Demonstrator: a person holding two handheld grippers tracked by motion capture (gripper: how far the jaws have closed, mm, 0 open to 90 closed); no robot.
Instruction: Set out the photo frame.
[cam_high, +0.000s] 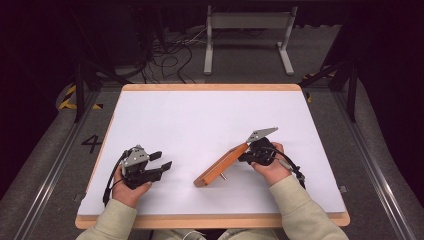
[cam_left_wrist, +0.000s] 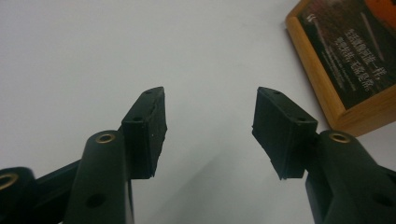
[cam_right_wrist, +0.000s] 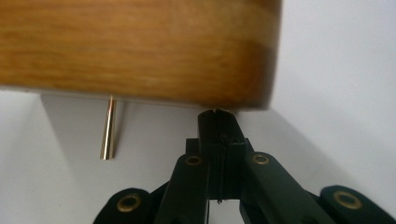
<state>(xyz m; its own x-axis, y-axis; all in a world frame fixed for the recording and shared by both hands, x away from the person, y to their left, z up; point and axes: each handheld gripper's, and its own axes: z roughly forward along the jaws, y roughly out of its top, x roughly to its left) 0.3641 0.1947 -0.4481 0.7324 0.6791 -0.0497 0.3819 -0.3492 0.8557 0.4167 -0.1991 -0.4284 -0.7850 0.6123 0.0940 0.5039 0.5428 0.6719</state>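
So, from largest to smallest:

Table: a white table with a wooden rim, carrying everything listed below.

Wooden frame: a picture frame stands tilted on the table, right of the middle and towards the near edge. Its lower corner rests on the white top and its upper end sits at the right gripper. In the left gripper view the frame's front shows as a dark printed panel with an orange patch, bordered in light wood.

Right gripper: the right gripper is at the frame's upper end, held by the person's right hand. In the right gripper view its jaws are pressed together just under the frame's wooden edge; whether they pinch some thin part of the frame there is hard to tell.

Left gripper: the left gripper is near the table's near left corner, well apart from the frame, held in the left hand. Its jaws are spread wide over bare white table with nothing between them.

Pin: a small brass pin sticks out from the back of the frame.
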